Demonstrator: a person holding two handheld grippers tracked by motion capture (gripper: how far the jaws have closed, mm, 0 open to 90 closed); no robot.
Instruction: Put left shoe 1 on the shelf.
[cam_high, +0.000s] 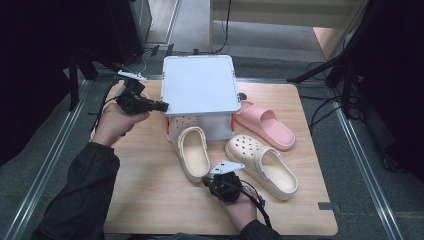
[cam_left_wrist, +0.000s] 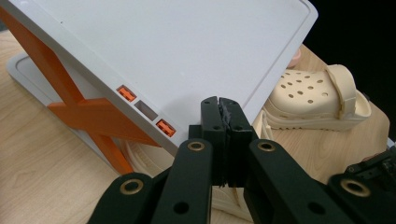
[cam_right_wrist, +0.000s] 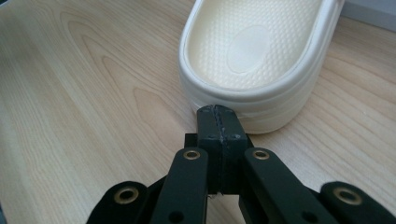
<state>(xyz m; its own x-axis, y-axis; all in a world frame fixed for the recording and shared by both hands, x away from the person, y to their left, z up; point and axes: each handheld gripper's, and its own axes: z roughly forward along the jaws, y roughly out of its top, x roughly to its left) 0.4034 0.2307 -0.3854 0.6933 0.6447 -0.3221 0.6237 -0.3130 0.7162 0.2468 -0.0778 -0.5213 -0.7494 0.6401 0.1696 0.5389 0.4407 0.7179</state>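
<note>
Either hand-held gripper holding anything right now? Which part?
Nothing held. The left hand-held gripper is shut empty at the white lid edge; the right hand-held gripper is shut empty at the cream clog heel.

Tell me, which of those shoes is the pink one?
The pink slipper, an open-toed slide lying at the table's far right beside the grey box. The other shoes are cream clogs with holes.

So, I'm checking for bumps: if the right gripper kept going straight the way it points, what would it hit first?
Most likely the heel of the cream clog: the shut right gripper points right at its rim, though any gap is hard to judge.
</note>
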